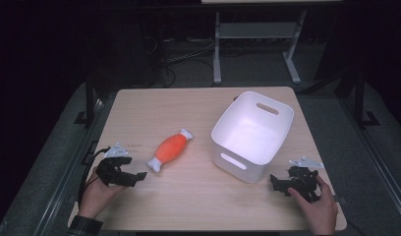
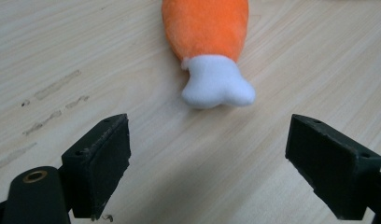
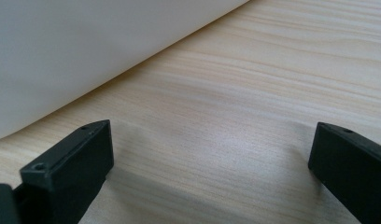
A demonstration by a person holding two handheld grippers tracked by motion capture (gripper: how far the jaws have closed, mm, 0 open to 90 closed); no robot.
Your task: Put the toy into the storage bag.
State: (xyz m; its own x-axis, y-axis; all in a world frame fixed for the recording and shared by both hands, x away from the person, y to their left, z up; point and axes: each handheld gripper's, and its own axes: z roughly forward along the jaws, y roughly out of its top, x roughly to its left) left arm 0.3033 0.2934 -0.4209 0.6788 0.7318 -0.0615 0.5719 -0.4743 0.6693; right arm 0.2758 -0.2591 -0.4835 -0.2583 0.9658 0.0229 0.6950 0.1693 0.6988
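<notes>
An orange plush toy (image 1: pixel 171 148) with white ends lies slanted on the wooden table (image 1: pixel 188 206), left of a white plastic bin (image 1: pixel 251 133). My left gripper (image 1: pixel 138 178) rests on the table just left of the toy's near white end, open, nothing between its jaws. In the left gripper view the plush toy's white end (image 2: pixel 217 87) lies a short way ahead of my left gripper (image 2: pixel 209 158). My right gripper (image 1: pixel 275 183) sits at the bin's near right corner, open and empty. In the right gripper view the bin wall (image 3: pixel 86 51) rises close ahead of my right gripper (image 3: pixel 212 172).
The bin has handle slots and stands empty on the table's right half. Beyond the far edge are a white desk frame (image 1: pixel 257 44) and cables on a dark floor. A hand holds each gripper near the table's front edge.
</notes>
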